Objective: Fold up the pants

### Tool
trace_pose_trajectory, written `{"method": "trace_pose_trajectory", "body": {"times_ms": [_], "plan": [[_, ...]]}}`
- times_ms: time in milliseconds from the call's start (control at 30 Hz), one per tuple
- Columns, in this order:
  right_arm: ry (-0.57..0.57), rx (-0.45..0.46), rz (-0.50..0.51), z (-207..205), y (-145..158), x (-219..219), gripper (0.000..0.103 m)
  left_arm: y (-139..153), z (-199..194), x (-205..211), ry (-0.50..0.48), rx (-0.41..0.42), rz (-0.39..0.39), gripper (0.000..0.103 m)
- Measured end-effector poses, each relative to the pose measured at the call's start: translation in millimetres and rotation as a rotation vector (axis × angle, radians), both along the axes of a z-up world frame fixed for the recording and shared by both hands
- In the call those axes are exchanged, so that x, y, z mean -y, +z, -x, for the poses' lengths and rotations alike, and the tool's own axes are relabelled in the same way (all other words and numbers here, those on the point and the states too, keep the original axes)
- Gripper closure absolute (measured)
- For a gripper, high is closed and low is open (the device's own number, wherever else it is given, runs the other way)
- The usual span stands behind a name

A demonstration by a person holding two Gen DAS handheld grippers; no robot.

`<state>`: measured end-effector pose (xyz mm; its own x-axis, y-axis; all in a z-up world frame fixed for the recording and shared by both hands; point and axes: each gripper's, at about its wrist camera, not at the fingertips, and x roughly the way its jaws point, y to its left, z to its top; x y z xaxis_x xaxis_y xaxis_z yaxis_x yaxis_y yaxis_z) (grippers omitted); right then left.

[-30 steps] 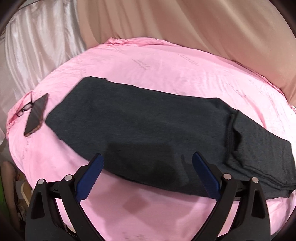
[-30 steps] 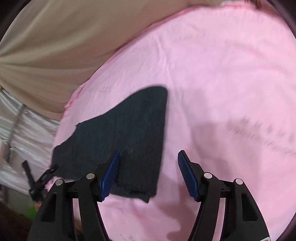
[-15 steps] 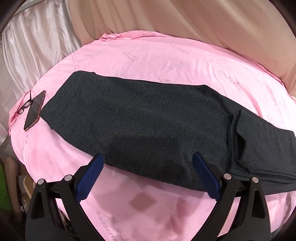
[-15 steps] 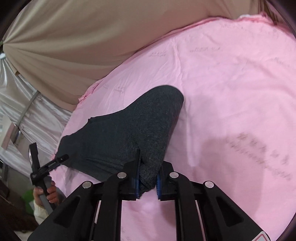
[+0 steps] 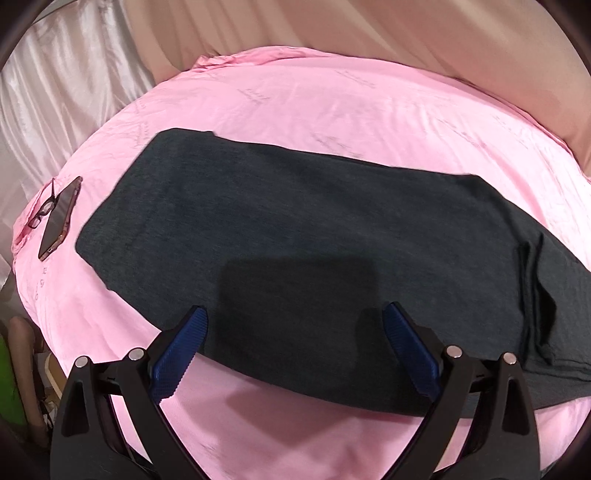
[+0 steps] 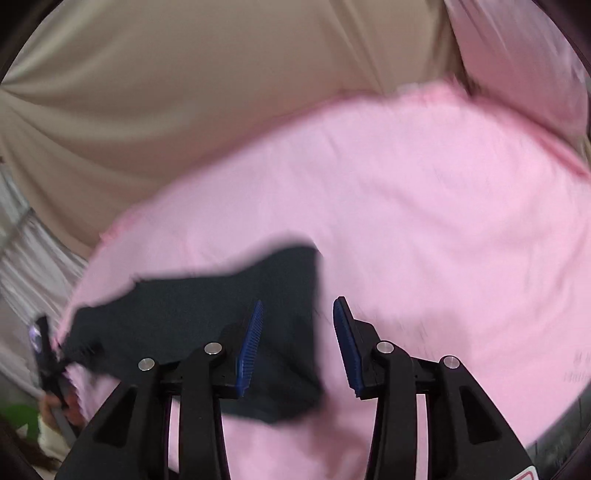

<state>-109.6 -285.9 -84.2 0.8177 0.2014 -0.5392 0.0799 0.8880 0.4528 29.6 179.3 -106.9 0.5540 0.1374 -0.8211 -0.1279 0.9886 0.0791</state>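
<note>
Dark grey pants (image 5: 314, 251) lie flat across a pink bed sheet (image 5: 332, 103), folded lengthwise, with a folded-over part at the right end (image 5: 546, 295). My left gripper (image 5: 295, 350) is open and empty, hovering over the near edge of the pants. In the right wrist view, which is motion-blurred, the pants' end (image 6: 207, 314) lies on the sheet (image 6: 424, 221). My right gripper (image 6: 297, 343) is open and empty just above that end.
A phone (image 5: 61, 218) and a pair of glasses (image 5: 44, 210) lie on the sheet's left edge. Beige and silvery curtains (image 5: 406, 33) hang behind the bed. The other gripper (image 6: 46, 354) and a hand show at the far left of the right wrist view.
My right gripper was shut on the pants' end half a second ago; now it has opened and let go. The left gripper stayed open and shifted slightly over the pants.
</note>
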Motion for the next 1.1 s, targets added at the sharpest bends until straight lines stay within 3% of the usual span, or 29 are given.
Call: {"method": "trace_pose_trajectory", "body": {"times_ms": [67, 167, 267, 367, 433, 500, 533, 567, 700, 800, 833, 867, 933, 967, 1000, 1033, 1067, 1100], "plan": [[0.230, -0.003, -0.045, -48.6, 12.0, -47.1, 0.063, -4.6, -2.6, -7.1, 0.000, -0.004, 0.011, 0.008], [0.484, -0.089, -0.068, -122.8, -0.9, -133.1, 0.063, -6.9, -1.3, -12.5, -0.015, 0.003, 0.024, 0.005], [0.622, -0.179, -0.007, -183.1, -19.9, -205.4, 0.063, -7.8, 1.1, -16.3, -0.048, 0.010, 0.028, 0.005], [0.679, -0.267, 0.080, -225.9, -44.2, -247.2, 0.063, -9.0, 2.9, -22.7, -0.086, 0.018, 0.048, 0.005], [0.703, -0.303, 0.114, -232.9, -59.4, -259.8, 0.063, -8.8, 3.3, -27.3, -0.113, 0.028, 0.061, 0.005], [0.732, -0.274, 0.178, -222.2, -52.4, -268.5, 0.067, -7.9, 4.2, -30.7, -0.119, 0.033, 0.066, 0.005], [0.754, -0.267, 0.202, -212.3, -49.2, -271.6, 0.087, -6.6, 4.3, -33.7, -0.122, 0.035, 0.070, 0.005], [0.784, -0.261, 0.223, -205.1, -45.3, -277.5, 0.102, -5.4, 4.5, -36.0, -0.122, 0.036, 0.074, 0.005], [0.854, -0.292, 0.291, -199.9, -48.0, -297.3, 0.102, -3.6, 0.1, -39.3, -0.114, 0.038, 0.078, 0.005], [0.797, -0.272, 0.270, -210.7, -43.7, -282.2, 0.097, -5.7, -1.3, -37.8, -0.110, 0.037, 0.062, 0.005], [0.787, -0.250, 0.238, -212.0, -38.9, -273.9, 0.091, -5.3, -1.1, -38.5, -0.112, 0.038, 0.064, 0.005], [0.765, -0.221, 0.218, -214.7, -33.6, -265.1, 0.071, -4.0, -0.5, -39.6, -0.112, 0.041, 0.067, 0.005], [0.758, -0.197, 0.221, -221.3, -31.1, -256.0, 0.051, -2.9, -0.6, -41.5, -0.110, 0.042, 0.069, 0.005], [0.783, -0.223, 0.221, -225.9, -35.6, -255.7, 0.051, -3.3, -1.0, -41.5, -0.107, 0.040, 0.071, 0.005], [0.805, -0.259, 0.224, -229.7, -41.6, -257.4, 0.052, -3.8, -2.0, -41.8, -0.105, 0.038, 0.073, 0.005], [0.846, -0.288, 0.224, -232.2, -46.5, -263.5, 0.066, -4.4, -2.7, -41.3, -0.102, 0.037, 0.071, 0.005], [0.882, -0.309, 0.240, -228.7, -51.7, -263.8, 0.093, -4.8, -3.9, -40.8, -0.100, 0.034, 0.068, 0.005], [0.904, -0.318, 0.261, -225.7, -54.2, -268.7, 0.096, -5.0, -3.4, -40.0, -0.099, 0.033, 0.065, 0.005]]}}
